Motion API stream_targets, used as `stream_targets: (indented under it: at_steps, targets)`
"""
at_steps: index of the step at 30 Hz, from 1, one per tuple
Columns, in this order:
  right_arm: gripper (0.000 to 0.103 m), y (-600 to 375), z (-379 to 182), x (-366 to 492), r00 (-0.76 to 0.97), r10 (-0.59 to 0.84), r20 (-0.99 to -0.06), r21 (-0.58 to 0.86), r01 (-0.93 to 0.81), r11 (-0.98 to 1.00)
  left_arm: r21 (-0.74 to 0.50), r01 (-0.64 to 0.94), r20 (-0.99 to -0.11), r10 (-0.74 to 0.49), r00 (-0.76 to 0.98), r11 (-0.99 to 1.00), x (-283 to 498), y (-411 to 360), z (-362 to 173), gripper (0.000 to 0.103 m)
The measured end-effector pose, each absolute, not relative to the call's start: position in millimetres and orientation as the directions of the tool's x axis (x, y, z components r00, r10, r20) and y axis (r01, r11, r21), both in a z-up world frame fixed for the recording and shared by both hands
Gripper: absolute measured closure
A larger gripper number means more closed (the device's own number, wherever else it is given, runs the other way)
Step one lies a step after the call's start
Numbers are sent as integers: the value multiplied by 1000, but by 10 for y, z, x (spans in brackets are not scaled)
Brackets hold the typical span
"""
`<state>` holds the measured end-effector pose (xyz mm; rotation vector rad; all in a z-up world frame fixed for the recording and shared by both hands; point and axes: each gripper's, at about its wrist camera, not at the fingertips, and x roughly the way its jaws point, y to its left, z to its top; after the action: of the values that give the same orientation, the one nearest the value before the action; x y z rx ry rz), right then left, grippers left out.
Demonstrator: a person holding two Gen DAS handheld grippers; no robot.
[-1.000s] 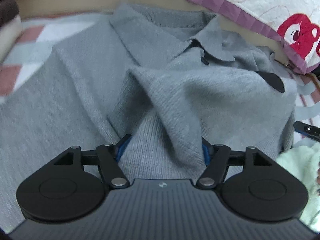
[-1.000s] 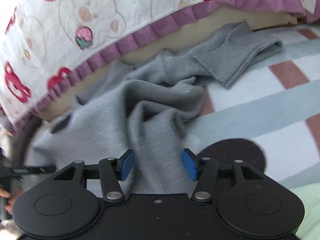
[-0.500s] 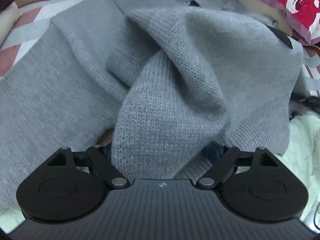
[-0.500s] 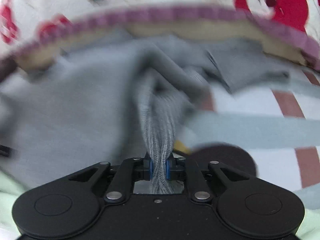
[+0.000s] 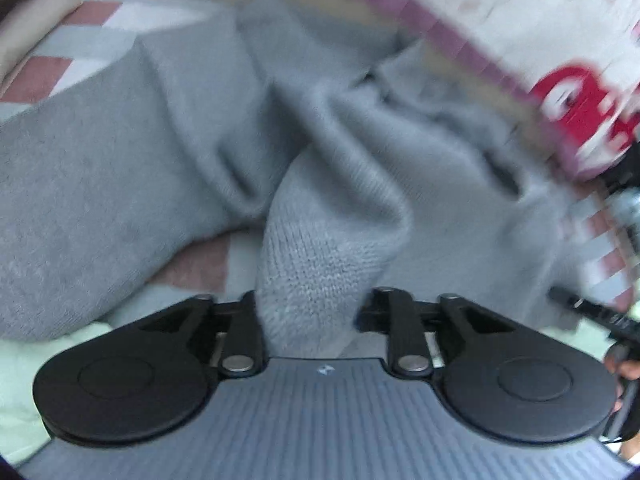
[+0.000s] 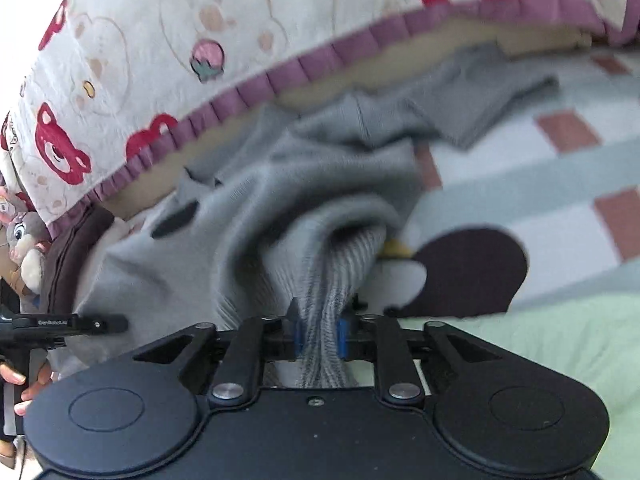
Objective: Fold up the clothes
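Both tools, left (image 5: pixel 316 312) and right (image 6: pixel 319 338), clamp the grey sweater (image 6: pixel 248 216).

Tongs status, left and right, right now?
Left tongs: closed on a thick bunch of the gray sweater.
Right tongs: closed, blue pads pinching the sweater's ribbed edge.

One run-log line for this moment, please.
task: fold clothes | left claw: shut on grey sweater | right claw: shut on ribbed hem
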<state>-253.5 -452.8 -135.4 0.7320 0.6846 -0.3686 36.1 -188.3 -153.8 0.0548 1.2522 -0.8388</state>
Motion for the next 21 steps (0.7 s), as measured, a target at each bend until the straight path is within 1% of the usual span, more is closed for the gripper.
stream_targets:
  at_steps: [1, 3, 4, 5, 6, 7, 9, 10, 14, 17, 19, 20, 21]
  targets:
    - [70, -4522, -1437, -2484, 720, -64, -691, 484, 527, 699, -380, 585, -868, -495, 43, 717, 346, -1919, -1625, 51]
    - [70, -4492, -1567, -2356, 692, -83, -717, 422, 525, 739, -344, 593, -892, -451, 37, 728, 326, -1948, -1705, 44]
    - [74, -4477, -1623, -2293, 676, -106, -730, 380, 529, 759, -342, 600, -890, -453, 39, 723, 320, -1960, -1704, 41]
    - [81, -4487, -1663, -2254, 681, -121, -722, 360, 519, 775, -339, 603, -888, -457, 47, 722, 317, -1961, -1689, 42]
    - [94, -4526, -1614, -2249, 703, -120, -701, 373, 505, 779, -329, 604, -888, -455, 63, 726, 315, -1954, -1670, 57]
    - [94, -4569, -1552, -2248, 726, -117, -678, 390, 490, 780, -314, 612, -888, -452, 82, 726, 312, -1946, -1632, 81]
    - [94, -4654, -1359, -2268, 772, -107, -627, 426, 454, 783, -316, 625, -869, -483, 112, 714, 307, -1895, -1435, 92]
    - [94, -4695, -1174, -2325, 794, -101, -600, 446, 436, 782, -321, 623, -855, -501, 132, 713, 305, -1857, -1316, 92]
    - [94, -4809, -336, -2684, 874, -57, -483, 517, 337, 787, -340, 626, -779, -583, 229, 701, 246, -1613, -567, 94]
    - [95, -4726, 251, -3139, 916, -37, -399, 506, 253, 825, -413, 629, -708, -666, 233, 659, 143, -1318, 13, 95]
    - [94, -4679, 502, -3528, 934, -30, -356, 525, 226, 821, -458, 617, -681, -699, 219, 640, 27, -1101, 202, 95]
    - [94, -4646, 400, -3653, 913, -40, -407, 510, 264, 819, -473, 611, -676, -706, 210, 635, -53, -984, 263, 95]
    - [95, -4611, 263, -3767, 882, -53, -468, 489, 308, 816, -475, 603, -689, -697, 199, 642, -147, -906, 225, 93]
